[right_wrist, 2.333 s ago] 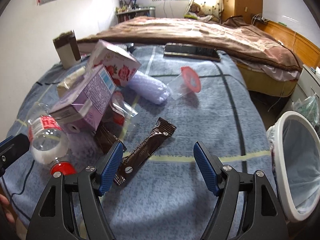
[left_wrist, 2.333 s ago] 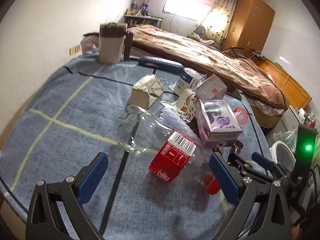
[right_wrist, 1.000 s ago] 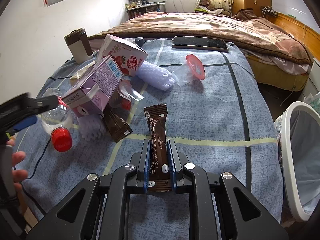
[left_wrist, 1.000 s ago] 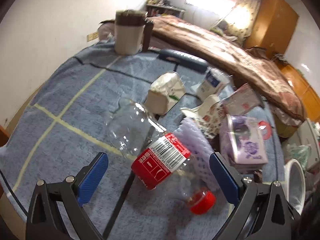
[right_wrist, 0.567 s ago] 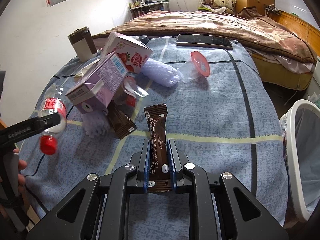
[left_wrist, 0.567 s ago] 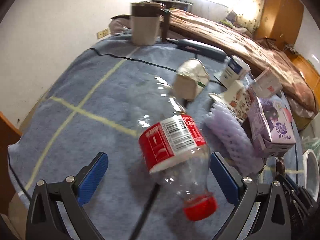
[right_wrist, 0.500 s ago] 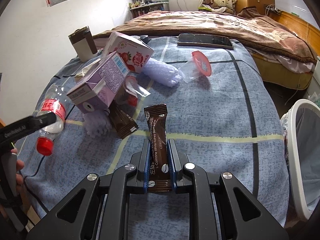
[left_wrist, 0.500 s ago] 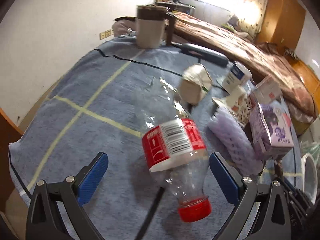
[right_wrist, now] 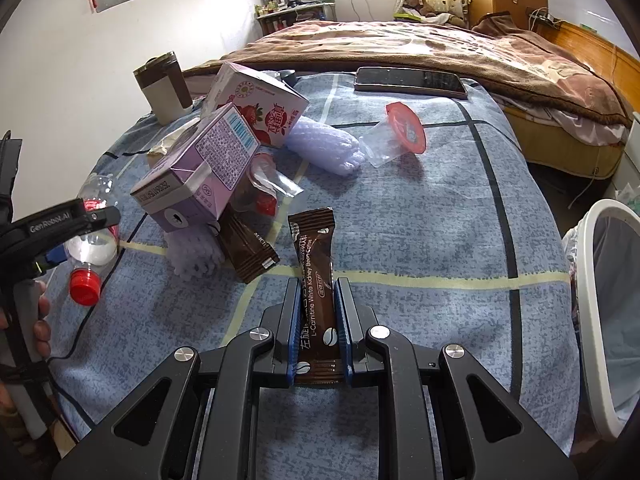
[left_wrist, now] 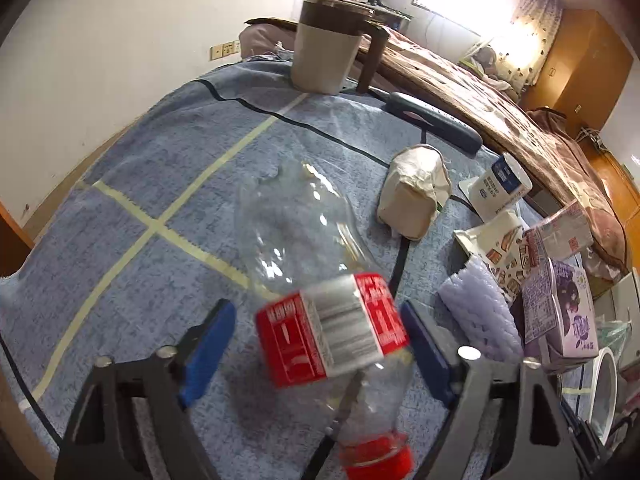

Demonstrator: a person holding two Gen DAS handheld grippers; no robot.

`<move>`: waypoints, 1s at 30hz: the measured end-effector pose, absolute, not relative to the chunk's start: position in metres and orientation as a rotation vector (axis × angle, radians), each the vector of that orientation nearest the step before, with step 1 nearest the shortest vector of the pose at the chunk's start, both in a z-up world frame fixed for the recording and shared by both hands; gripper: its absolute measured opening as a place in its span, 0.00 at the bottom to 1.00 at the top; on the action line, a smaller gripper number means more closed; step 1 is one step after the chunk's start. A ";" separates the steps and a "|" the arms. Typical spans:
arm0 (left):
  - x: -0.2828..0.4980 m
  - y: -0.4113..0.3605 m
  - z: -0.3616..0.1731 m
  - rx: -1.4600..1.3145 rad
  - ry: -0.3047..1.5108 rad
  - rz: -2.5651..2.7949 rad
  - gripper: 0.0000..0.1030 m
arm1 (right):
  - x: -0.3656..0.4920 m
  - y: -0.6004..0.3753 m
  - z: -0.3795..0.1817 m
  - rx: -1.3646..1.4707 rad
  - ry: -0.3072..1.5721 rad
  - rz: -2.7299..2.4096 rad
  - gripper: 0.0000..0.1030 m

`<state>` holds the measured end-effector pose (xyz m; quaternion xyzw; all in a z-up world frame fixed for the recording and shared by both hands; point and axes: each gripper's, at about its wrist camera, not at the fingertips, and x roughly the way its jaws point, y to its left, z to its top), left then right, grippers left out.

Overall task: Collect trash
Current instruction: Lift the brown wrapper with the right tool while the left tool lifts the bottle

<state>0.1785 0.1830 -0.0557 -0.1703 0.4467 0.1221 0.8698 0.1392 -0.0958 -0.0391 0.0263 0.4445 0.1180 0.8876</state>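
My right gripper (right_wrist: pixel 316 280) is shut on a brown coffee sachet (right_wrist: pixel 314 264) and holds it above the blue cloth. My left gripper (left_wrist: pixel 318 322) is open, its blue pads on either side of a clear plastic bottle (left_wrist: pixel 320 304) with a red label and red cap; the right pad touches the label, the left pad stands apart. The bottle also shows in the right wrist view (right_wrist: pixel 92 240). A white-rimmed trash bin (right_wrist: pixel 600 300) stands at the right past the table edge.
On the cloth lie a purple carton (right_wrist: pixel 200 168), a strawberry carton (right_wrist: pixel 260 108), purple foam (right_wrist: pixel 324 144), a red-lidded cup (right_wrist: pixel 396 136), a second sachet (right_wrist: pixel 248 248), a crumpled paper cup (left_wrist: pixel 412 196), a phone (right_wrist: pixel 408 80) and a mug (left_wrist: pixel 328 48).
My right gripper shut on the brown sachet and lifted it. My left gripper moved in around the bottle and its jaws have narrowed toward the label.
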 end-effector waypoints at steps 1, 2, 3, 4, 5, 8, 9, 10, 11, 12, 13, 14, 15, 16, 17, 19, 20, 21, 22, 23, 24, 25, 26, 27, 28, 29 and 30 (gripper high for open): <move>0.178 0.181 -0.056 -0.345 0.928 0.244 0.71 | 0.139 -0.096 -0.039 0.054 0.925 0.244 0.18; 0.178 0.179 -0.056 -0.337 0.926 0.240 0.71 | 0.140 -0.096 -0.040 0.055 0.926 0.243 0.18; 0.178 0.177 -0.056 -0.325 0.922 0.237 0.70 | 0.140 -0.096 -0.040 0.057 0.925 0.243 0.18; 0.177 0.176 -0.055 -0.317 0.916 0.234 0.70 | 0.140 -0.096 -0.040 0.059 0.924 0.243 0.18; 0.176 0.176 -0.055 -0.315 0.914 0.229 0.70 | 0.140 -0.097 -0.040 0.061 0.924 0.243 0.18; 0.173 0.173 -0.055 -0.305 0.912 0.210 0.70 | 0.140 -0.098 -0.040 0.067 0.919 0.247 0.18; 0.171 0.171 -0.053 -0.294 0.905 0.208 0.70 | 0.140 -0.098 -0.039 0.070 0.914 0.249 0.18; 0.169 0.168 -0.051 -0.279 0.896 0.204 0.70 | 0.139 -0.099 -0.038 0.074 0.907 0.251 0.18; 0.167 0.166 -0.050 -0.270 0.888 0.201 0.70 | 0.138 -0.100 -0.037 0.078 0.901 0.252 0.18; 0.164 0.164 -0.047 -0.256 0.881 0.199 0.70 | 0.137 -0.101 -0.035 0.083 0.894 0.253 0.18; 0.161 0.160 -0.044 -0.239 0.873 0.194 0.70 | 0.136 -0.103 -0.034 0.086 0.886 0.252 0.18; 0.159 0.158 -0.042 -0.235 0.866 0.188 0.70 | 0.136 -0.104 -0.033 0.088 0.881 0.252 0.18; 0.157 0.156 -0.039 -0.233 0.863 0.176 0.70 | 0.134 -0.106 -0.031 0.092 0.875 0.251 0.18; 0.154 0.154 -0.037 -0.234 0.860 0.161 0.70 | 0.134 -0.107 -0.030 0.096 0.873 0.250 0.18; 0.151 0.150 -0.034 -0.227 0.853 0.152 0.70 | 0.133 -0.108 -0.029 0.099 0.870 0.248 0.18; 0.144 0.141 -0.027 -0.187 0.839 0.137 0.70 | 0.130 -0.112 -0.025 0.109 0.859 0.244 0.18; 0.141 0.137 -0.024 -0.183 0.835 0.122 0.70 | 0.129 -0.115 -0.023 0.113 0.856 0.240 0.18; 0.139 0.134 -0.021 -0.181 0.834 0.106 0.70 | 0.127 -0.117 -0.021 0.118 0.851 0.235 0.18; 0.136 0.130 -0.018 -0.179 0.828 0.091 0.70 | 0.126 -0.120 -0.020 0.120 0.846 0.231 0.18; 0.133 0.127 -0.014 -0.170 0.818 0.086 0.70 | 0.124 -0.122 -0.018 0.125 0.842 0.224 0.18; 0.130 0.123 -0.010 -0.155 0.808 0.080 0.70 | 0.123 -0.125 -0.016 0.127 0.839 0.222 0.18; 0.128 0.119 -0.007 -0.151 0.801 0.071 0.70 | 0.121 -0.126 -0.014 0.129 0.835 0.218 0.18; 0.126 0.115 -0.004 -0.155 0.794 0.054 0.70 | 0.120 -0.129 -0.012 0.131 0.830 0.213 0.18; 0.124 0.111 -0.001 -0.150 0.790 0.038 0.70 | 0.118 -0.131 -0.010 0.132 0.823 0.208 0.18; 0.123 0.107 0.002 -0.144 0.784 0.029 0.70 | 0.117 -0.134 -0.008 0.135 0.818 0.203 0.18; 0.120 0.102 0.005 -0.138 0.775 0.017 0.70 | 0.114 -0.137 -0.004 0.140 0.810 0.195 0.18; 0.119 0.098 0.008 -0.131 0.770 0.003 0.70 | 0.112 -0.140 -0.002 0.144 0.802 0.190 0.18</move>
